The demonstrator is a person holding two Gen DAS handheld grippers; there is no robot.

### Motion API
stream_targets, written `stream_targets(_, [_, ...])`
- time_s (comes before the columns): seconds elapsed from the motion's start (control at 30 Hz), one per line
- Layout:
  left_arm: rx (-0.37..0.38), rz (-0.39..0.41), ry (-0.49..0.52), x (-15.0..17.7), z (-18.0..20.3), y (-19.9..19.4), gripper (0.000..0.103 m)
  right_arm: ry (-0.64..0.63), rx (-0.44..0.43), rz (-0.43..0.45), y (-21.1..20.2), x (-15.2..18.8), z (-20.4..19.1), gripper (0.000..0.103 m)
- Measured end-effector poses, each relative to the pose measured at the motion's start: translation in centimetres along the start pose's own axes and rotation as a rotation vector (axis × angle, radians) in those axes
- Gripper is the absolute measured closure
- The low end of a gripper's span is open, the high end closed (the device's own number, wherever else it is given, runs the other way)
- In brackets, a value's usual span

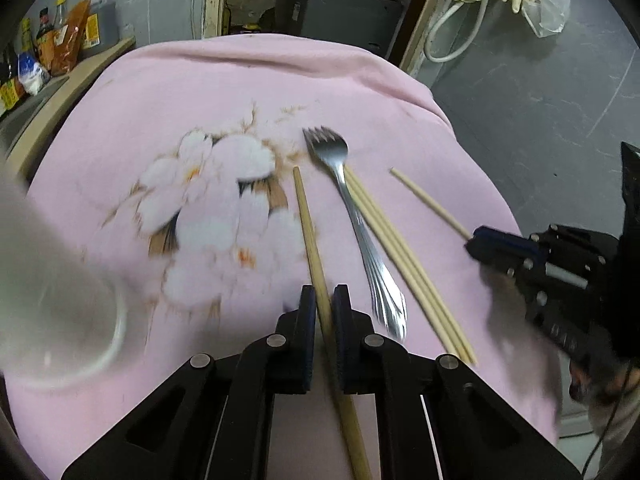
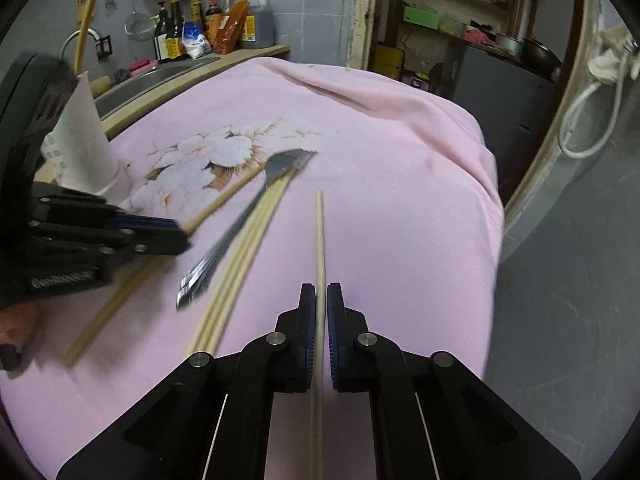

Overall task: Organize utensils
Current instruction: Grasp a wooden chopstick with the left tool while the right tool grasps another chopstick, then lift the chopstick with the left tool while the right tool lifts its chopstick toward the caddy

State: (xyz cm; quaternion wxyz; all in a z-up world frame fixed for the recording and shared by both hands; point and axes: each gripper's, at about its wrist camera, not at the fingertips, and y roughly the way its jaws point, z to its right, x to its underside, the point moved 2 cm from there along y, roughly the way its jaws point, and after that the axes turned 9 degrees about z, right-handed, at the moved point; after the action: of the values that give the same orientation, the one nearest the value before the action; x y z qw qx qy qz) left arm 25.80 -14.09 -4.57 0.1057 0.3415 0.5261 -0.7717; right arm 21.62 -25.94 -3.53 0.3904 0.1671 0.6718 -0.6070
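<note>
- Cup [image 1: 60, 300] stands far left on pink cloth [image 1: 200, 92], nearest the left gripper [image 1: 324, 300].
- L jaws clamped on thick chopstick [image 1: 310, 232], long axis fwd along fingers.
- Fork [image 1: 352, 216] + chopstick pair [image 1: 396, 256] lie loose between.
- Right gripper [image 2: 320, 300] shut on thin chopstick [image 2: 319, 236], axis fwd; cup well apart, leftward.

Shiny metal fork [image 1: 352, 216] on soft pink cloth [image 1: 200, 92].
</note>
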Motion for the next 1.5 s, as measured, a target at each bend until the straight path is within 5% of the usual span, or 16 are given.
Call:
stream_targets(0.5, [-0.016,-0.071,0.080,-0.4,0.4,0.4,0.094,0.083,-0.092,-0.051,1.6,-1.2,1.3,0.090])
stream_targets(0.73, [-0.013,-0.105,0.068,-2.1,-0.5,1.9,0.094,-0.003,-0.096,-0.125,4.6,-3.1,0.3,0.082])
stream_targets(0.97, [-0.004,-0.077,0.030,-1.9,-0.8,1.5,0.099,0.074,-0.109,-0.134,4.3,-3.4,0.6,0.100])
stream_targets(1.23, [0.020,0.137,0.049,-0.2,0.4,-4.2,0.099,0.163,-0.157,0.095,-0.7,-2.1,-0.5,0.100])
stream_targets(1.5, [-0.056,0.571,0.067,0.5,1.4,-12.3,0.099,0.110,-0.120,0.578,-9.2,-1.6,-5.0,0.100])
